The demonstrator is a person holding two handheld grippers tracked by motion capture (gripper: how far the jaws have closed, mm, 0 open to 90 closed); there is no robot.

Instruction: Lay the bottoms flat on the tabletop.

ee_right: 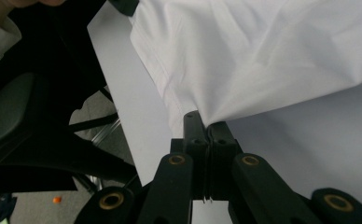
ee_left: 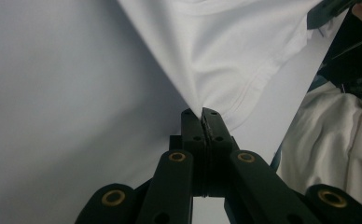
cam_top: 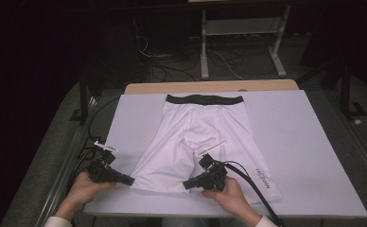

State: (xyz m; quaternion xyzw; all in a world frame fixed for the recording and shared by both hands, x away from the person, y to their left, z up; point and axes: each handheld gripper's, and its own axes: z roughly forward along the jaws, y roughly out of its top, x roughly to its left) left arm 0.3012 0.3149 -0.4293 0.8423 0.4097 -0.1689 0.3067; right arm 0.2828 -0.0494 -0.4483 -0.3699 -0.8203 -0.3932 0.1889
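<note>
- The white shorts lie flat on the white worktop, black waistband toward the far edge, both legs reaching to the near edge.
- The left tool is clamped on the outer hem corner of the left leg; in the left gripper view the jaws stand pressed together with the cloth pinched between them.
- The right tool is clamped on the inner hem corner of the same leg; the right gripper view shows the fabric drawn into a tent from its closed jaws.
- Judged from this, the step in hand is lifting the left leg's hem to fold or smooth it.
- To do it well, I would keep both grips firm and move the two hands together, at one height, so the hem stays a straight, taut line between them.
- Pull just enough to take out slack; too much would drag the waistband off its place near the far edge.
- Watch the right leg with its dark logo: the right hand rests near it and could rumple it.
- Lay the hem down flat before letting go.
</note>
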